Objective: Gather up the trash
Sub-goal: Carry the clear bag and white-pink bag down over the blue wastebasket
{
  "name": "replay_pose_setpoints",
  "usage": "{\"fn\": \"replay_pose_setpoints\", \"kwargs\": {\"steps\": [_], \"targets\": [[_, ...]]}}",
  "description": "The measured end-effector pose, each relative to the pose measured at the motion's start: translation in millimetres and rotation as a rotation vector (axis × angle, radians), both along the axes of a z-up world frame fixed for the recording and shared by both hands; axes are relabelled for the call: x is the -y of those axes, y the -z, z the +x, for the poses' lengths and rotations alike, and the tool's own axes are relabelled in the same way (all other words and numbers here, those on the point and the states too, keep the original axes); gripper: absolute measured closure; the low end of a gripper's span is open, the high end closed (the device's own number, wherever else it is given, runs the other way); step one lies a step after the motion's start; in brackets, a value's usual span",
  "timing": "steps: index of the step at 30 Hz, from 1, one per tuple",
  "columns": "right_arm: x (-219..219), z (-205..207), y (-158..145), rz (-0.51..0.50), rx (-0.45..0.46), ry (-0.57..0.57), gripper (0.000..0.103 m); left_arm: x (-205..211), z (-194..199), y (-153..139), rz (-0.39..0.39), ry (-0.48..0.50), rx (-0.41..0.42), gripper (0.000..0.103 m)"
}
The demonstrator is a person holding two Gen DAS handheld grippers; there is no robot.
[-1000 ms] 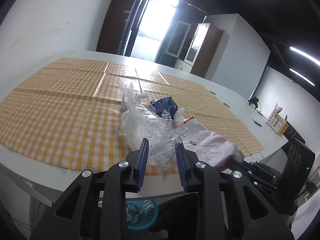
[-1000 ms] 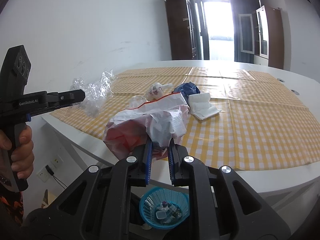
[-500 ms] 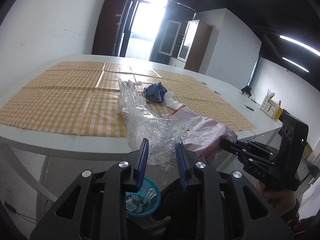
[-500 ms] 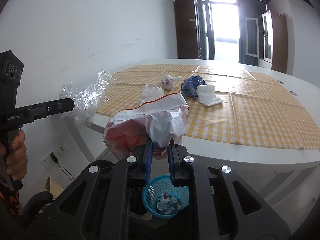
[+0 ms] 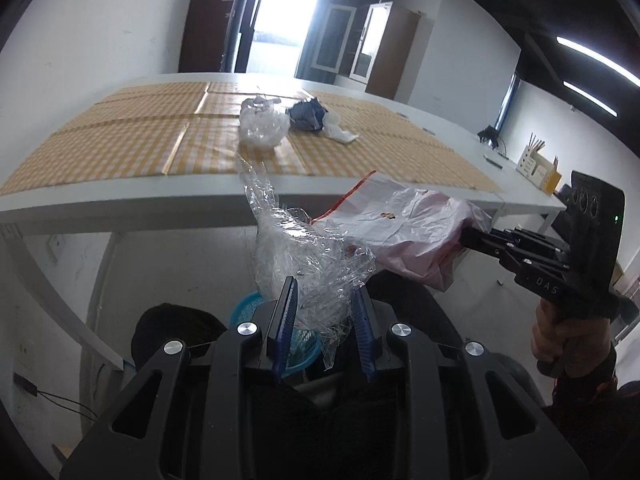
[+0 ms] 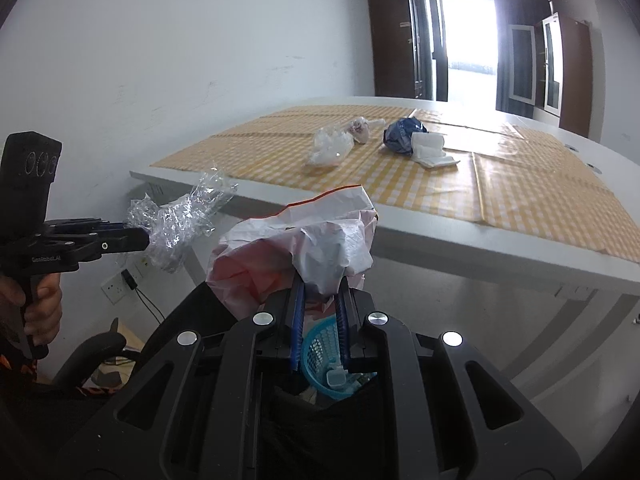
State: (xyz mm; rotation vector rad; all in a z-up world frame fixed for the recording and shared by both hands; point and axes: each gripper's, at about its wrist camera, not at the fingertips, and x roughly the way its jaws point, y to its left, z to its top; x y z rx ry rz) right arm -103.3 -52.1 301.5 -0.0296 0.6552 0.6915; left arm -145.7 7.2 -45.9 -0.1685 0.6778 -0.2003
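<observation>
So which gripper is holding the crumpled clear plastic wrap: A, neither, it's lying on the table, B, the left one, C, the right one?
B: the clear plastic wrap is pinched in the left gripper, off the table, while the right gripper holds a pink and white bag.

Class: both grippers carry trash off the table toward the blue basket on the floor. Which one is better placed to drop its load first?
Probably the right gripper: its pink plastic bag hangs almost directly over the blue basket. The left gripper holds clear plastic wrap, with the basket offset to its left.
</observation>
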Motion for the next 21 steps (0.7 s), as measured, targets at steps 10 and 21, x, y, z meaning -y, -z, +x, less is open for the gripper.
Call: {"fn": "replay_pose_setpoints", "kwargs": {"steps": [10, 21], "targets": [[-22, -1, 62, -0.104, -0.111, -0.031, 0.09, 8, 21, 63, -0.046, 0.042, -0.167, 0.076], [-56, 33, 138, -0.206, -0.259, 0.024, 0.09, 2, 74, 131, -0.008, 0.005, -0.287, 0.077]]}}
